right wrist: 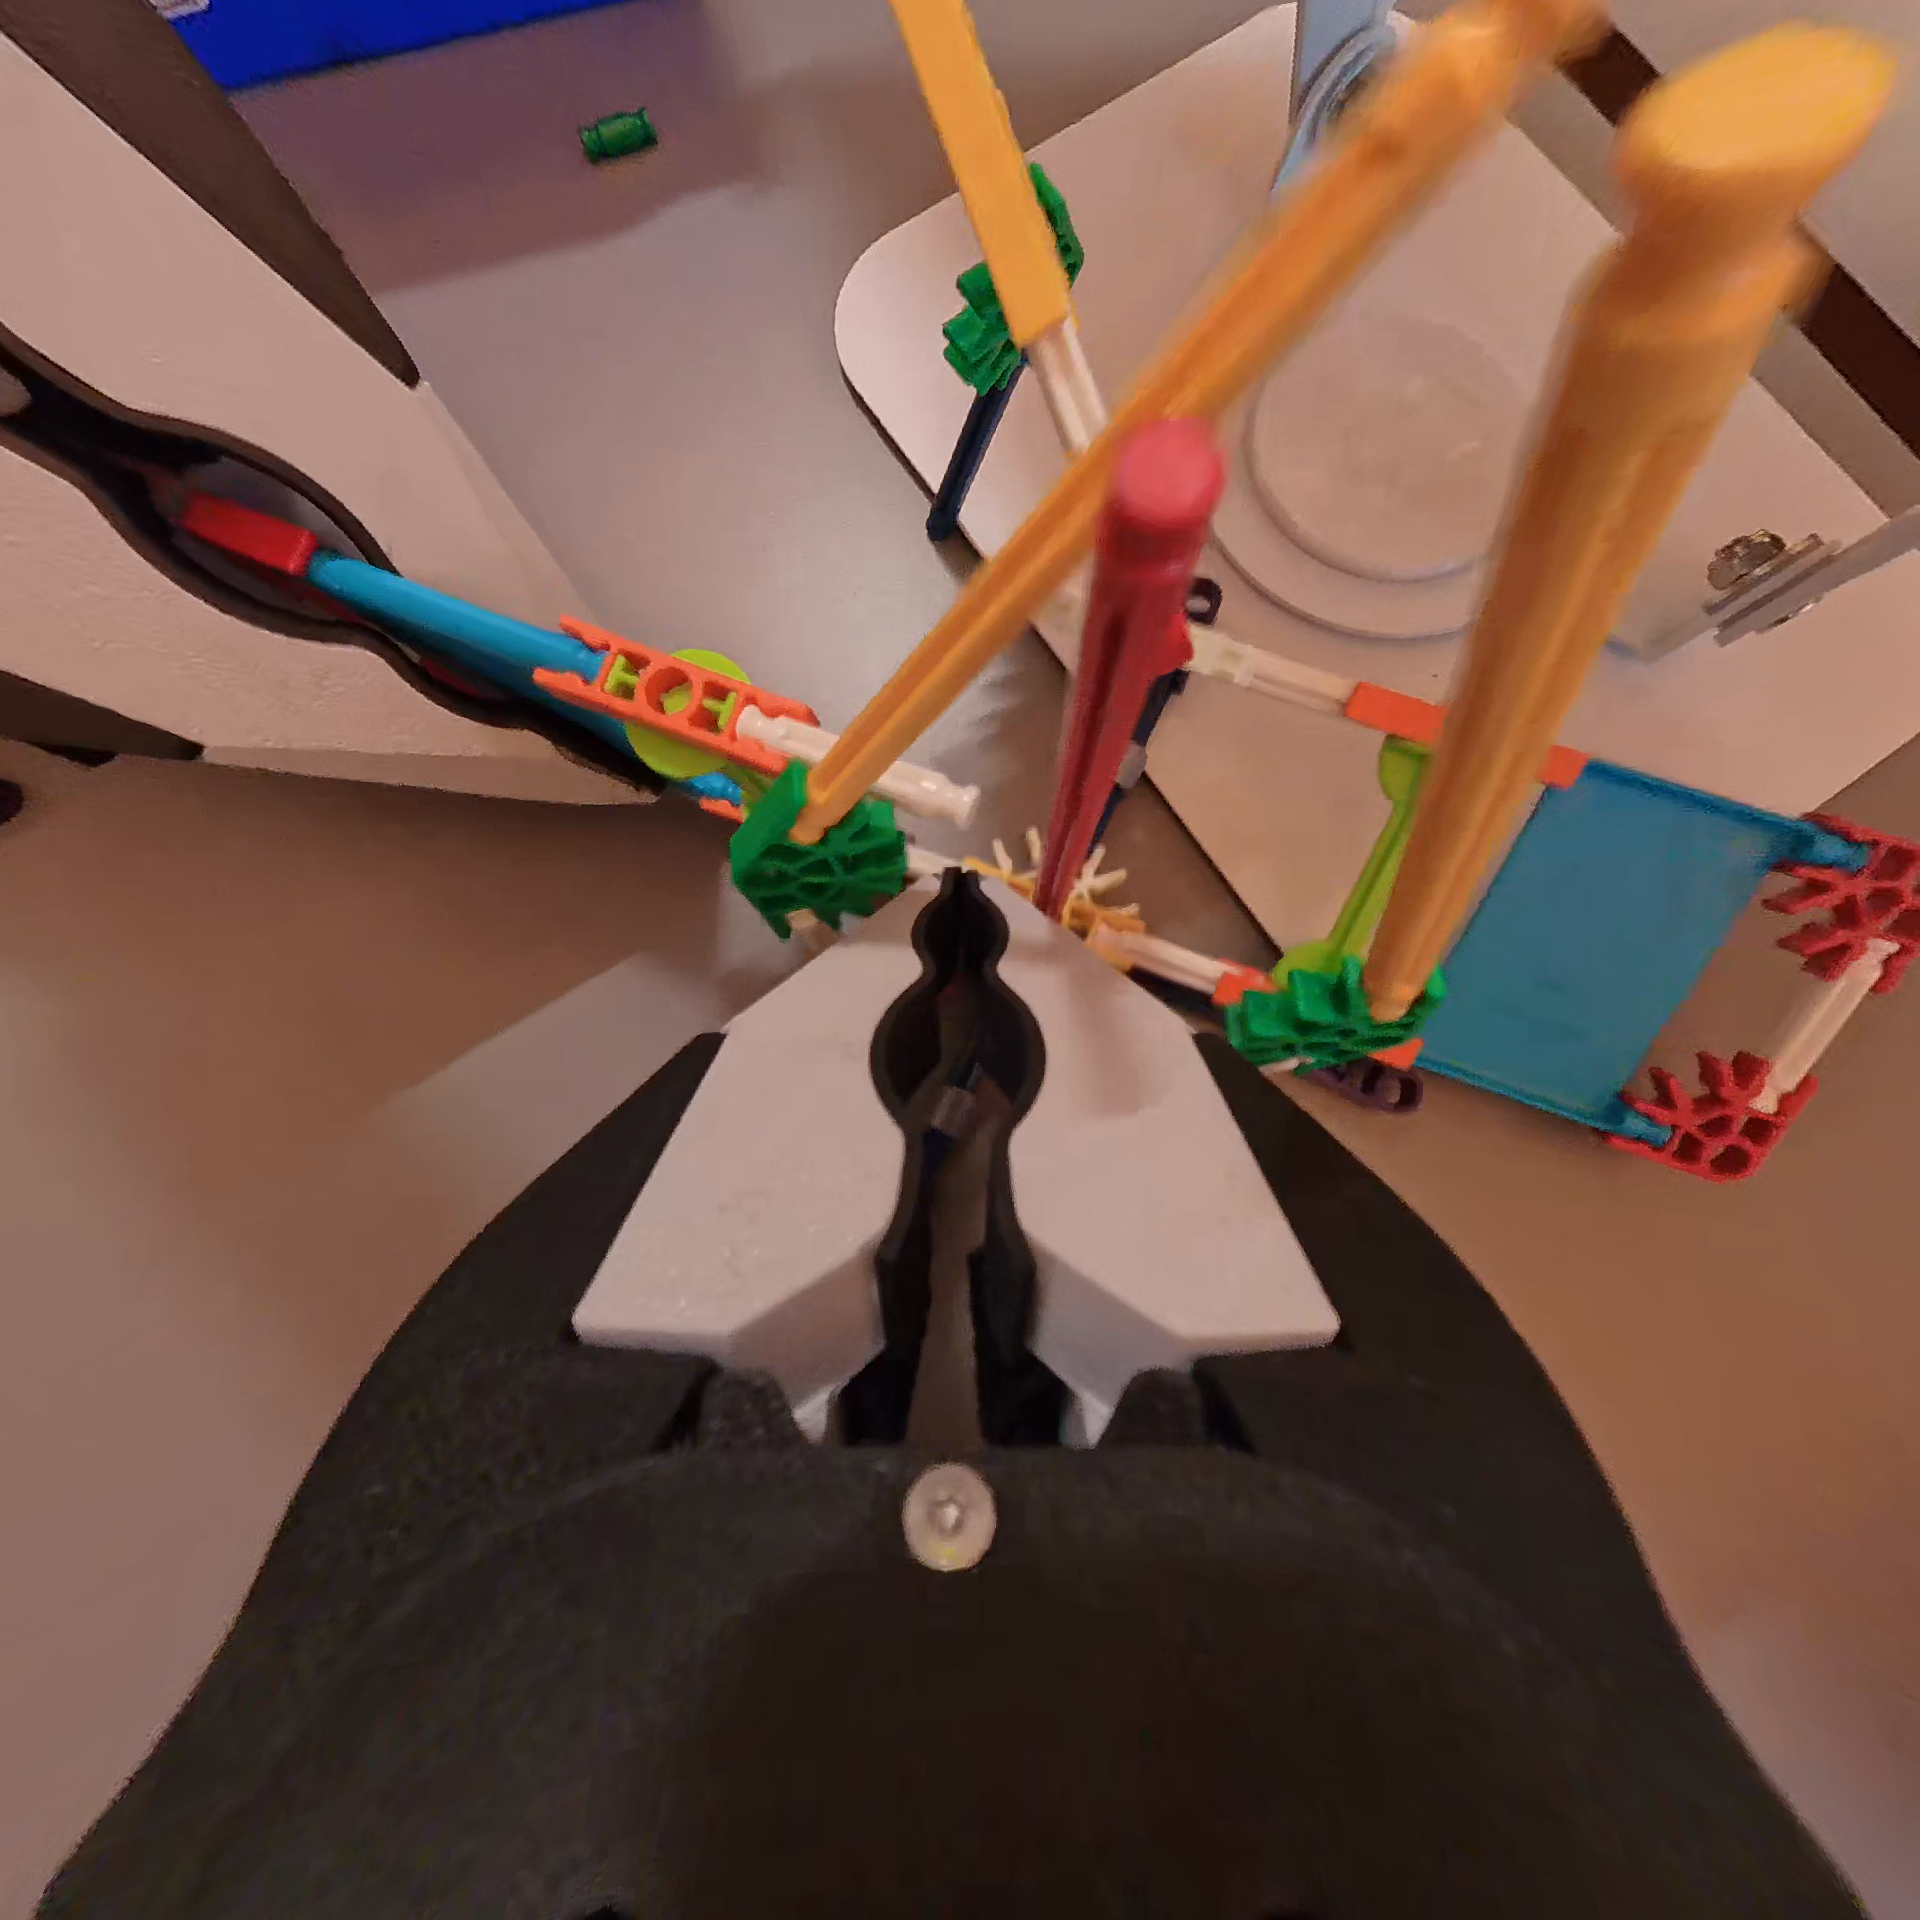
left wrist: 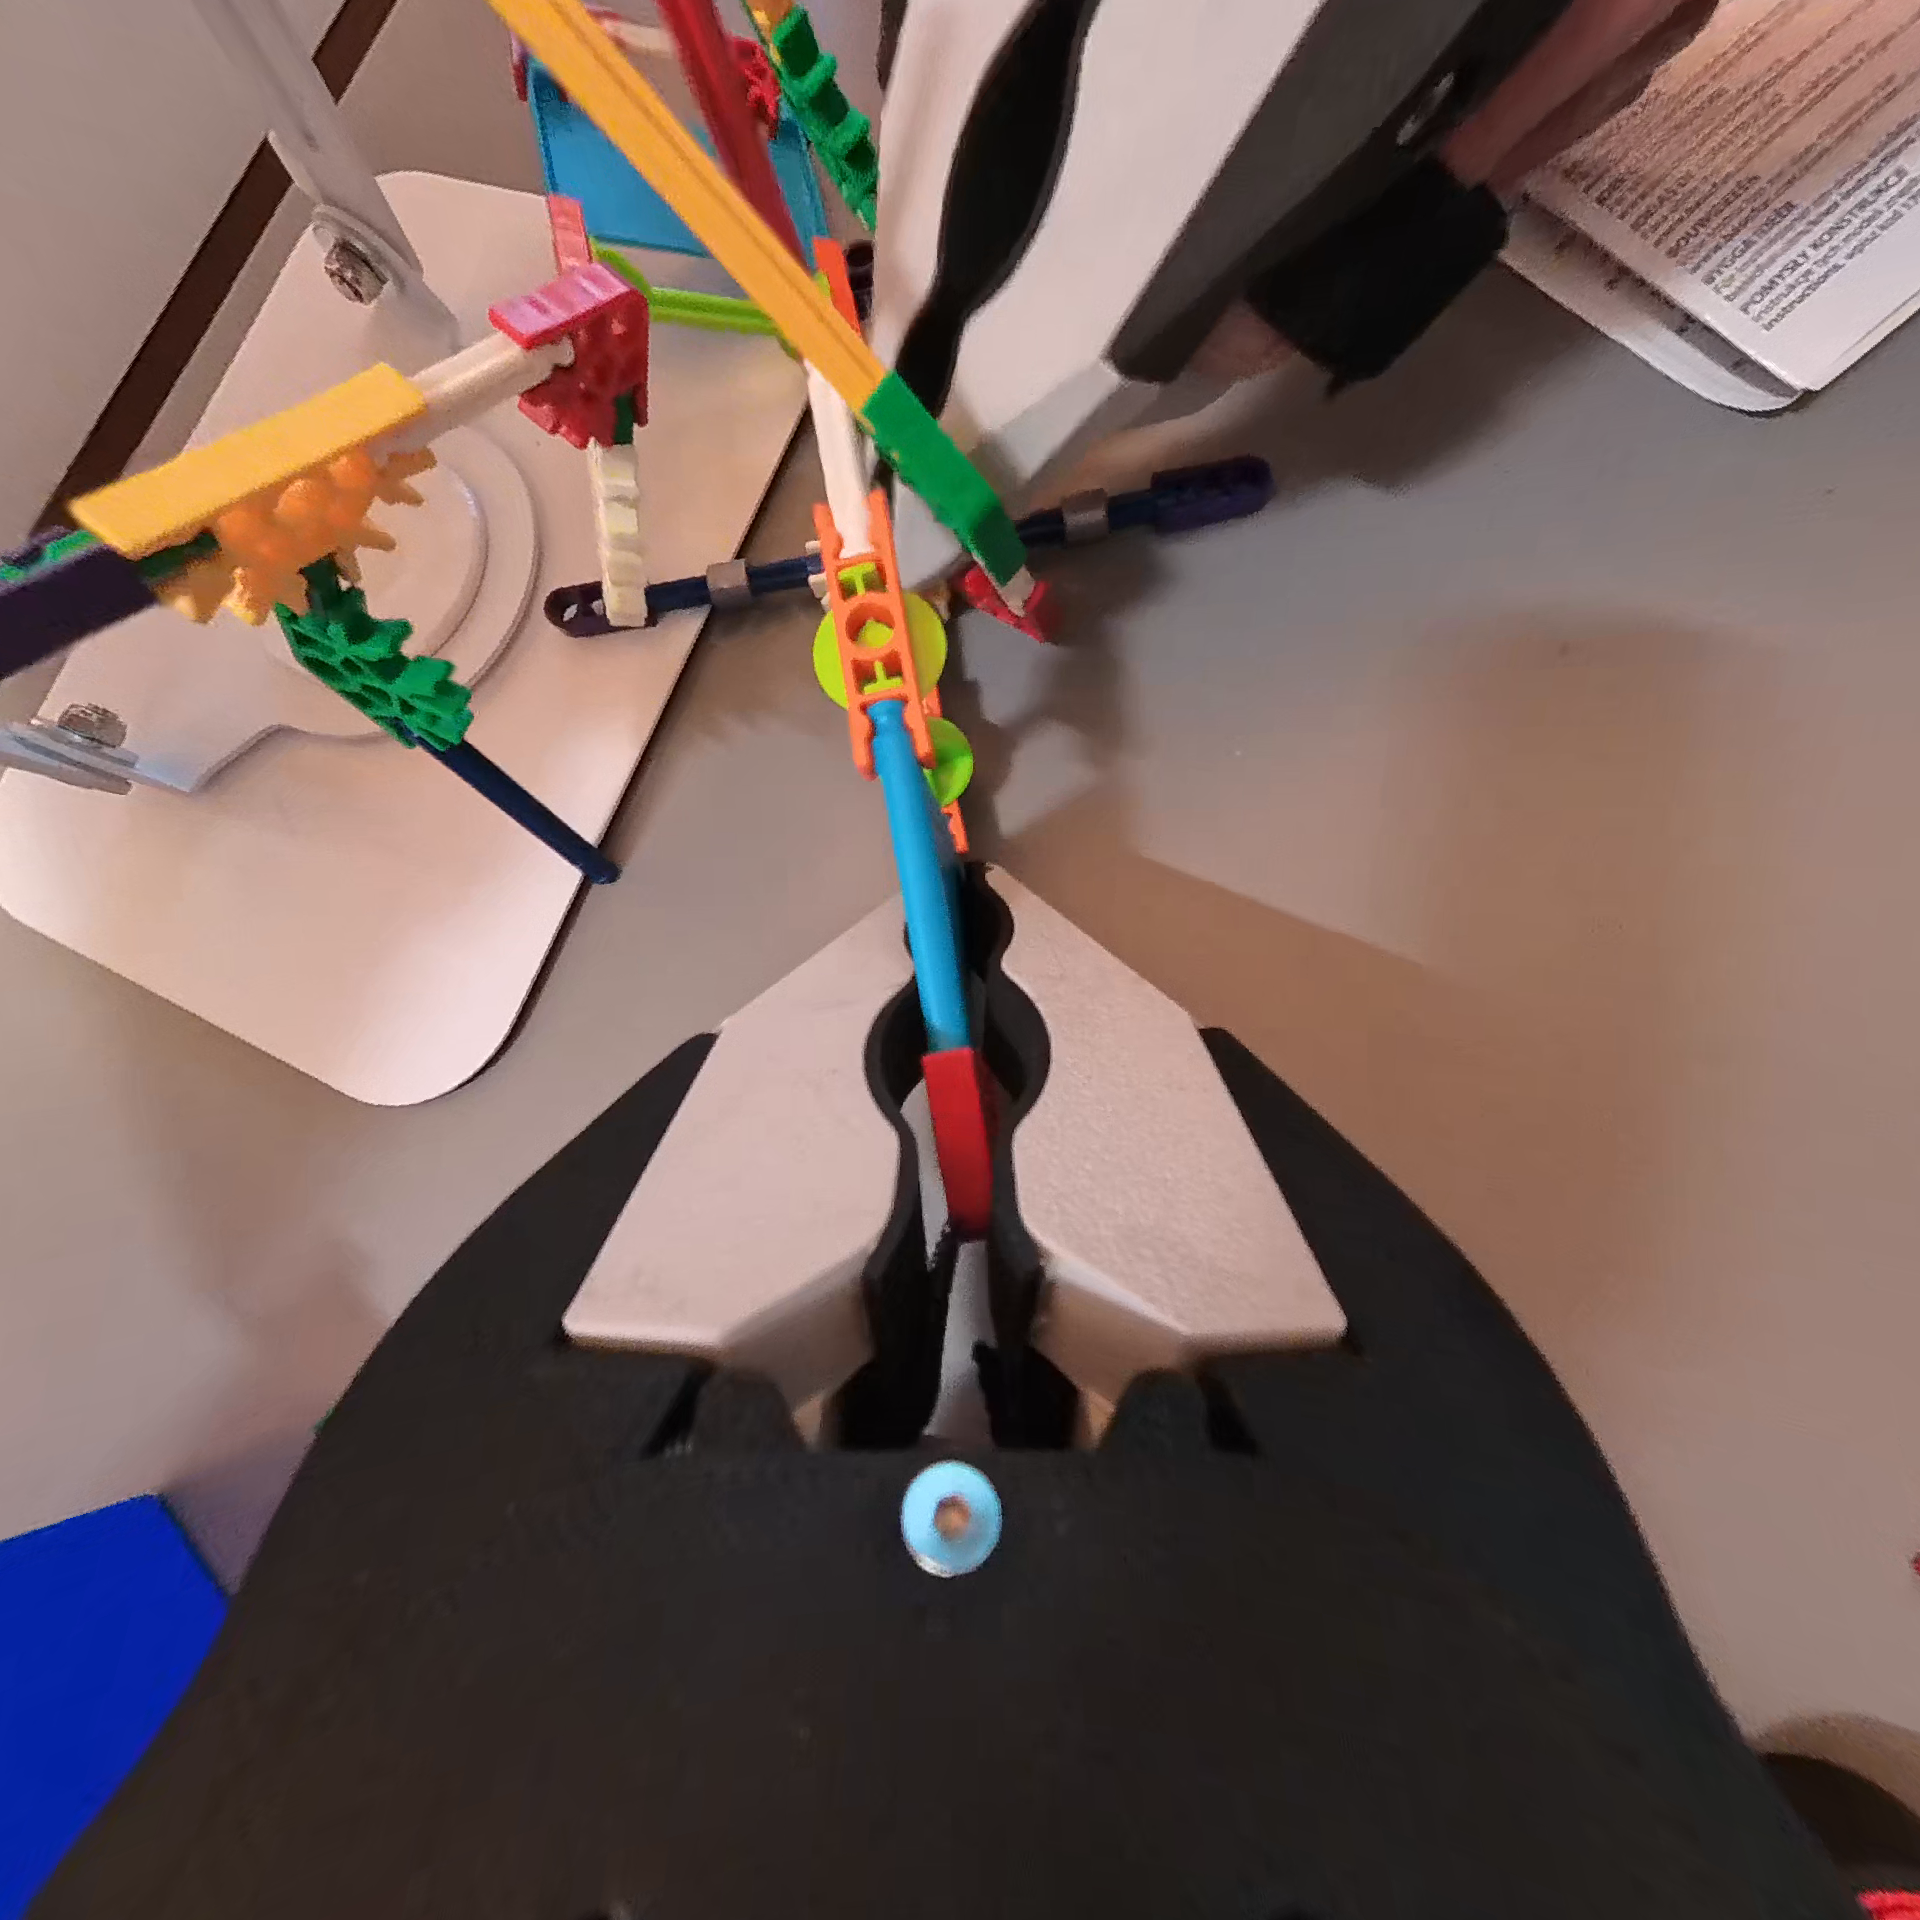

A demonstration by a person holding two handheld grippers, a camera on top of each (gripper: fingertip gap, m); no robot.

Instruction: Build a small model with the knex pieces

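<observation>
Blue rod [left wrist: 920, 873] runs toward twelve o'clock from the left gripper [left wrist: 961, 935], clamped on it, while the right gripper [right wrist: 961, 914] pinches a dark-blue rod [right wrist: 951, 1112] on the grey table [right wrist: 312, 1039].

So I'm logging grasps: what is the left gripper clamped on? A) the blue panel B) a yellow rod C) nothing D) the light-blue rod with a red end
D: the left gripper is shut on the light-blue rod, whose red end sits between the fingers.
</observation>
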